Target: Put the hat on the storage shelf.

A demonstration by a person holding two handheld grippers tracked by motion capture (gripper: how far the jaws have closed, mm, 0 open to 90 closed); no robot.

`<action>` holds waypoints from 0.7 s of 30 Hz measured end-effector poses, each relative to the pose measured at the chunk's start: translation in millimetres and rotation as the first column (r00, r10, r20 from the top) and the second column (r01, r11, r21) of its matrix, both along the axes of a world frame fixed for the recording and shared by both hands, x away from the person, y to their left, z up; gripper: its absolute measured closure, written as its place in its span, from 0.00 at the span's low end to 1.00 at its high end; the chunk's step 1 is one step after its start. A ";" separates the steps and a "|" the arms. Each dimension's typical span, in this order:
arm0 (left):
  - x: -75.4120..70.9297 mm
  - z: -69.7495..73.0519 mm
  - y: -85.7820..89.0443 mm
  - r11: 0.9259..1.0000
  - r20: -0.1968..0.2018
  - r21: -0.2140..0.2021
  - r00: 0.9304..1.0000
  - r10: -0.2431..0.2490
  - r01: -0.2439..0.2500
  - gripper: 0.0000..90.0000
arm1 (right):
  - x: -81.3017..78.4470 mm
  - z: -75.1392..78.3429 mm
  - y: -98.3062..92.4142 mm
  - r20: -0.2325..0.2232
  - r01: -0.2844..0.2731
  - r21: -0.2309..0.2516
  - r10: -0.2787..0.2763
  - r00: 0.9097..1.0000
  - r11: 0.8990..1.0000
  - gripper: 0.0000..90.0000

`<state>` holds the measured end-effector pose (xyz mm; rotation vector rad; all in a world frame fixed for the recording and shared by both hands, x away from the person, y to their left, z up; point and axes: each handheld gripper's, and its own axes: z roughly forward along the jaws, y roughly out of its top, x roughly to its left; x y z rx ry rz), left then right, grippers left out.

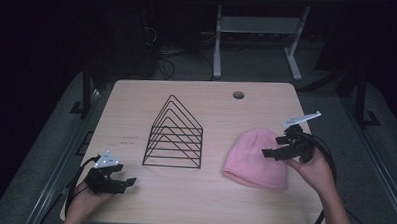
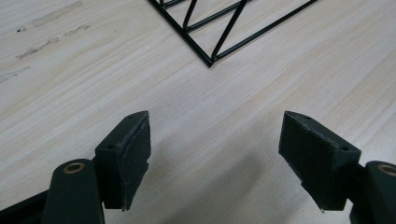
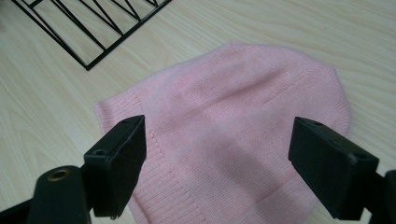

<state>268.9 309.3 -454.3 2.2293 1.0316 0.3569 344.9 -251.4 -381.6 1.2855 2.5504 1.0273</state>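
A pink knitted beanie (image 1: 255, 156) lies flat on the right half of the wooden table (image 1: 193, 202). My right gripper (image 1: 274, 146) hovers over its right side, jaws wide open and empty; in the right gripper view the beanie (image 3: 233, 121) spreads between and beyond the two fingertips (image 3: 119, 163). A black wire file rack (image 1: 175, 136) stands at the table's middle. My left gripper (image 1: 125, 178) rests low near the front left corner, open and empty, with the rack's corner (image 2: 210, 60) ahead of it over bare wood.
A round cable hole (image 1: 238, 95) sits near the far edge of the table. Beyond the table, white desk legs (image 1: 217, 47) and cables lie on a dark floor. Bare wood stretches between the rack and the front edge.
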 end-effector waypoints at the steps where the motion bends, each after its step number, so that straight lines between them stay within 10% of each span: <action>1: 0.0 0.0 0.0 1.000 0.000 0.000 1.000 0.000 0.000 0.28 | 0.0 0.0 0.0 0.000 0.000 0.000 0.000 1.000 1.000 0.21; 21: 0.0 0.1 1.4 1.000 0.001 -0.001 1.000 0.003 -0.003 0.28 | 41.9 -8.2 -3.9 -0.057 0.044 -0.026 -0.045 0.997 0.999 0.21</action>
